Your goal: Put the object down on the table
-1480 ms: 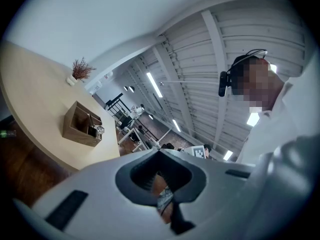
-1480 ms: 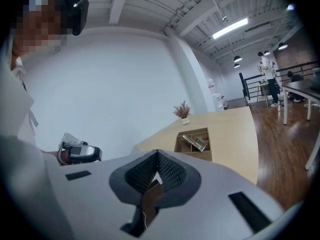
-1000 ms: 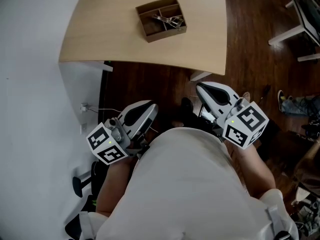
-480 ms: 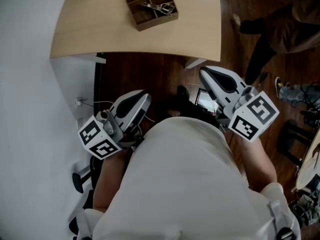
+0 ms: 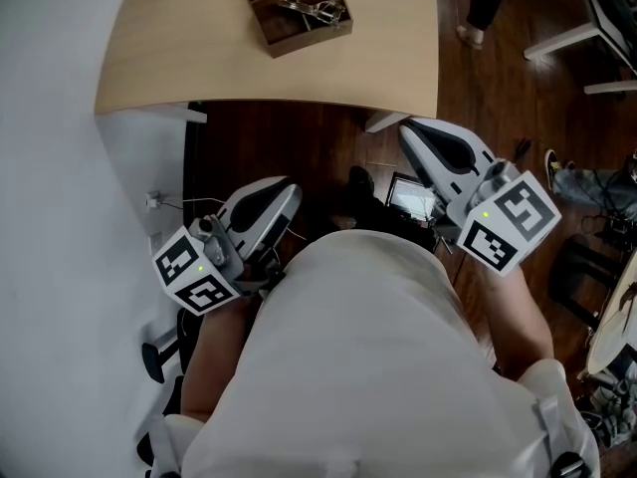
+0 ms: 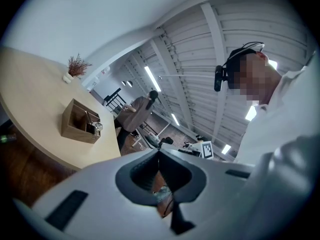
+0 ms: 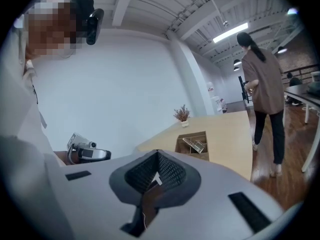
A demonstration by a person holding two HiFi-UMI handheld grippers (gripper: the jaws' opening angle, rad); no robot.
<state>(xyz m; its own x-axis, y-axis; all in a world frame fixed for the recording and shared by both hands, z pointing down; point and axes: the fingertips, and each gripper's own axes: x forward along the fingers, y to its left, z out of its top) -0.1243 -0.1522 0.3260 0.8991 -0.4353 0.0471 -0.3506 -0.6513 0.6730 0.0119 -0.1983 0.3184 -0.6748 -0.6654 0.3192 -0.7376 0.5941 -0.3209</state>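
Note:
A brown wooden box with compartments stands on the round beige table; a shiny metal object lies in one compartment. Both grippers hang close to my body over the dark floor, short of the table's near edge. My left gripper is shut, jaws meeting at the tip, nothing between them. My right gripper is likewise shut and empty. The box shows ahead in the left gripper view, and the box also in the right gripper view.
A small potted plant sits at the table's far side. A person in brown walks on the floor right of the table. White desk legs stand at the top right. A white wall runs along the left.
The right gripper has risen a little toward the table edge and the left has shifted slightly left. A person has passed through the top right of the head view.

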